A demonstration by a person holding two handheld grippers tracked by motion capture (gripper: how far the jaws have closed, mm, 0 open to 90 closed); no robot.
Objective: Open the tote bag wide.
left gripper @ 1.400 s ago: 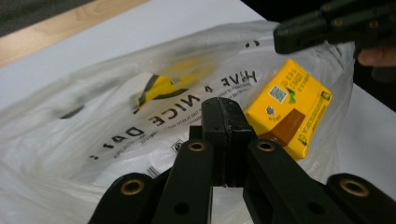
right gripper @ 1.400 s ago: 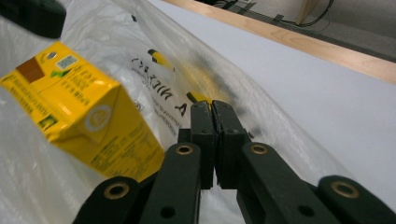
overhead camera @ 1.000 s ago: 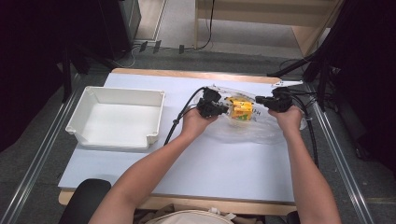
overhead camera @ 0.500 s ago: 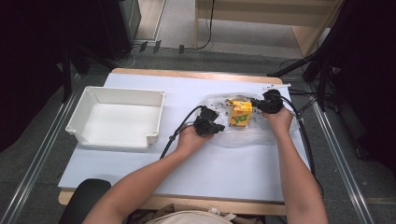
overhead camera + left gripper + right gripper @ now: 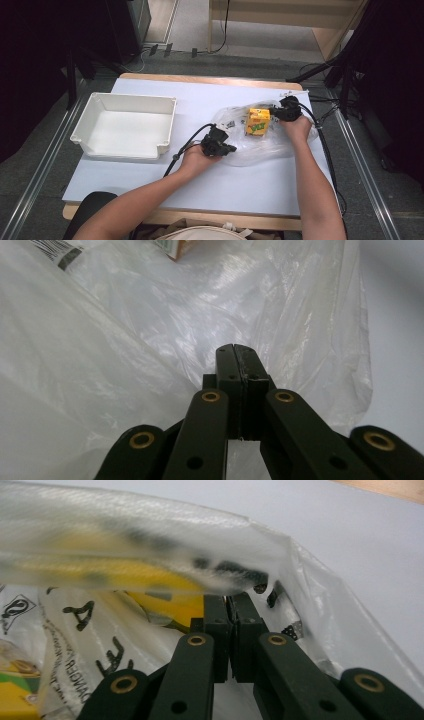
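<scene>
Where plastic bag (image 5: pixel 260 145) spreads, white tray (image 5: pixel 125 127) well left.

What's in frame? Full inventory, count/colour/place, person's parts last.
plastic bag: 1, clear with black print, right half of the table, pinched at two edges
carton: 1, yellow with green print, standing inside the bag
bin: 1, white, empty, left half of the table
table: 1, pale blue top with a wooden edge
cables: several, black, on the floor beyond the table
left gripper: 1, black, at the bag's near left edge, fingers shut on the film
right gripper: 1, black, at the bag's far right edge, fingers shut on the film
forearms: 2, coming in from the bottom
</scene>
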